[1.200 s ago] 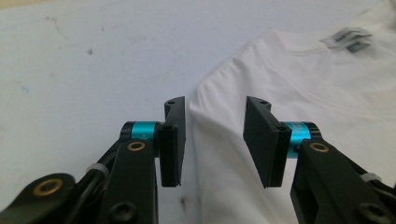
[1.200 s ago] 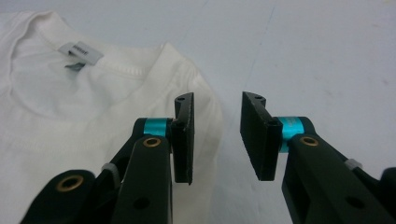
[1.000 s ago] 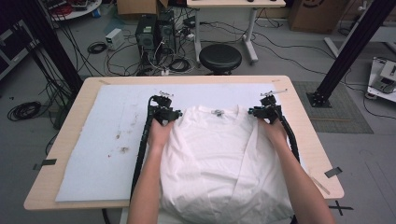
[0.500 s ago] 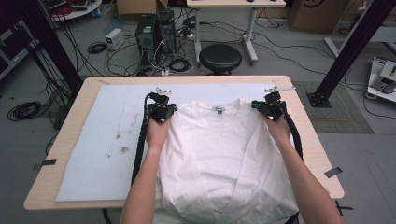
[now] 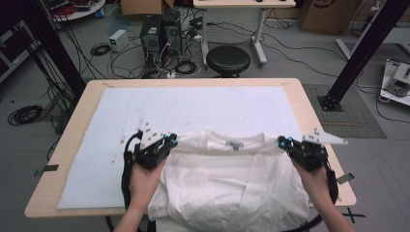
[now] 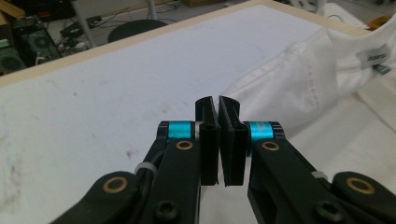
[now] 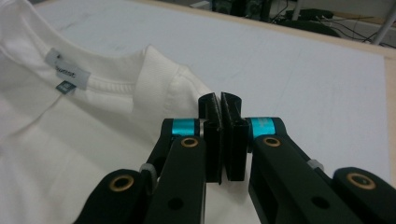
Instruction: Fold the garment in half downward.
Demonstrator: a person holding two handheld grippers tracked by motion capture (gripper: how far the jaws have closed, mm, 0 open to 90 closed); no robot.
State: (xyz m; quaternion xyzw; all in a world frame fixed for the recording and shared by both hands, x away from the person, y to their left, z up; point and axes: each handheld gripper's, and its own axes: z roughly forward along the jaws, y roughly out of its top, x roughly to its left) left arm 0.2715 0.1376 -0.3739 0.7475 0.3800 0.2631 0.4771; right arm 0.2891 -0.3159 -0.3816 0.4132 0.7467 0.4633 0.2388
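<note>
High view: the counter is covered by a white mat, on which a white T-shirt is spread. Each shoulder is pinched between closed jaws of the left gripper and right gripper, apparently keeping the collar taut for folding.

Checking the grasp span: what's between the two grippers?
In the high view, the white shirt's collar edge with its neck label spans from left gripper to right gripper.

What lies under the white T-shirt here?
The white T-shirt lies on a white mat covering the wooden table. The mat beneath the shirt is covered; anything there is hidden.
</note>
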